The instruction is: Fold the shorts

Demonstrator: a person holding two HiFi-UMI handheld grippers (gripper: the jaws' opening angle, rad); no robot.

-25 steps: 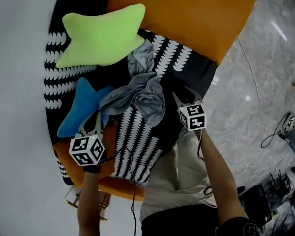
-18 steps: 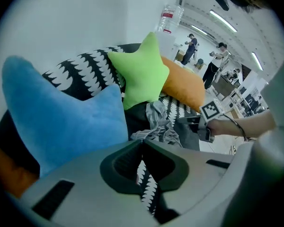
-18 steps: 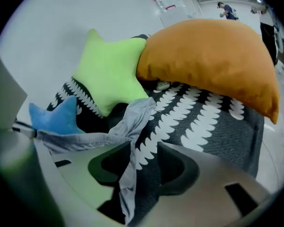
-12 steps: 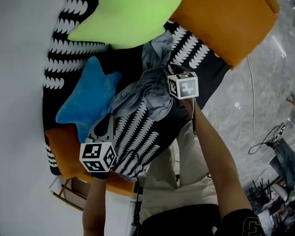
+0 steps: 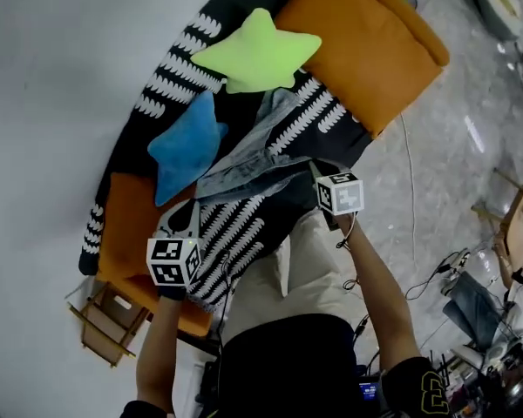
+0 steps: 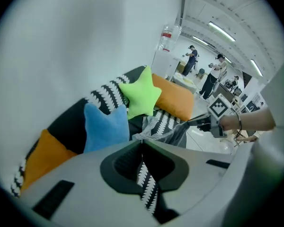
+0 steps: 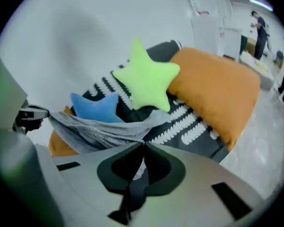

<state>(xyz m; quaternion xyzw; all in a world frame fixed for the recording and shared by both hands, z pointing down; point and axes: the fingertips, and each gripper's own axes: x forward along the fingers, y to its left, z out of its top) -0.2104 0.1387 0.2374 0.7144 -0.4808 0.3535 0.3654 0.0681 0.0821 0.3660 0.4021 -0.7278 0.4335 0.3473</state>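
The grey shorts (image 5: pixel 244 174) hang stretched in the air above the sofa, held by both grippers. My left gripper (image 5: pixel 190 209) is shut on their left end, and my right gripper (image 5: pixel 314 165) is shut on their right end. In the left gripper view the shorts (image 6: pixel 163 132) run from my left gripper (image 6: pixel 142 140) across to the right gripper (image 6: pixel 191 122). In the right gripper view the shorts (image 7: pixel 99 131) span from my right gripper (image 7: pixel 143 144) to the left gripper (image 7: pixel 42 113). Part of the cloth sags onto the sofa.
The sofa has a black-and-white patterned throw (image 5: pixel 166 94) and a big orange cushion (image 5: pixel 362 46). A green star pillow (image 5: pixel 254 50) and a blue star pillow (image 5: pixel 187 146) lie behind the shorts. A wooden stool (image 5: pixel 105 316) stands at the sofa's left end. Cables cross the marble floor (image 5: pixel 436 190).
Both grippers have risen. The shorts, earlier a crumpled heap on the throw, are now lifted and pulled out between them. The right gripper went to the heap and took hold.
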